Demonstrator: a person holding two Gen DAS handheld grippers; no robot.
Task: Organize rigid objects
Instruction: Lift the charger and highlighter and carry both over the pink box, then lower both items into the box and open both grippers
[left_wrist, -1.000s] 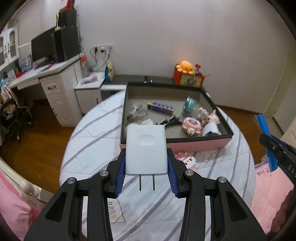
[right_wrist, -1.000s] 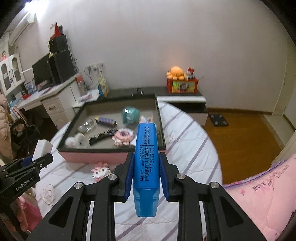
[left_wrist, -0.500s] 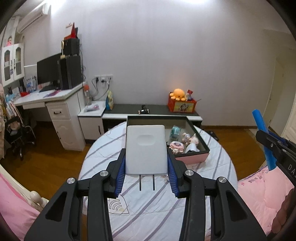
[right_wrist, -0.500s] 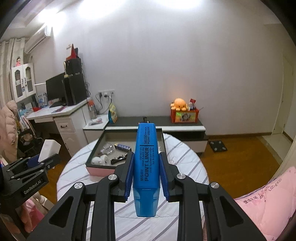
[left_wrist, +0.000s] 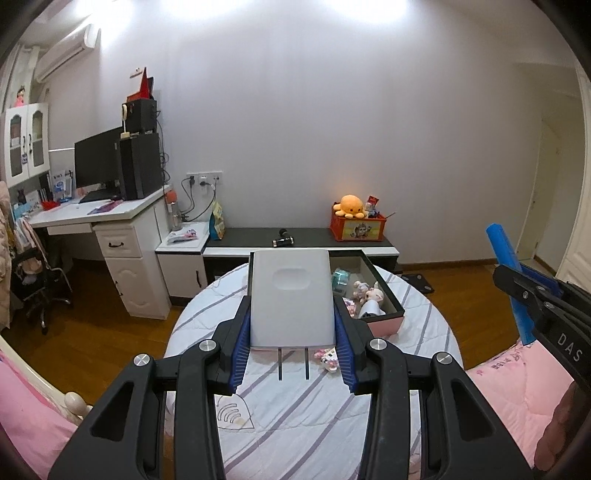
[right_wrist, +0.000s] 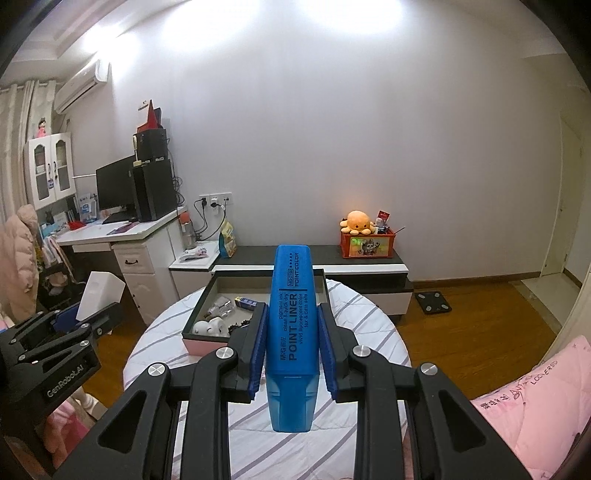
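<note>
My left gripper (left_wrist: 291, 341) is shut on a white plug adapter (left_wrist: 291, 295), its two prongs pointing back at the camera. My right gripper (right_wrist: 291, 343) is shut on a blue highlighter pen (right_wrist: 292, 332) marked POINT LINER. Both are held high, well back from the round table. The pink-sided tray (right_wrist: 201, 345) with several small objects stands at the table's far side; it also shows in the left wrist view (left_wrist: 382, 323). The right gripper with the highlighter (left_wrist: 508, 273) shows at the right of the left wrist view, the left gripper with the adapter (right_wrist: 99, 295) at the left of the right wrist view.
The round table has a striped white cloth (left_wrist: 314, 413). A small pink toy (left_wrist: 327, 359) lies on it in front of the tray. Pink bedding (right_wrist: 532, 398) is at the right, a low cabinet (right_wrist: 369, 266) and a white desk (left_wrist: 110, 236) behind.
Both grippers have risen and pulled back from the table, each still holding its object. The tray and table now look smaller and farther away.
</note>
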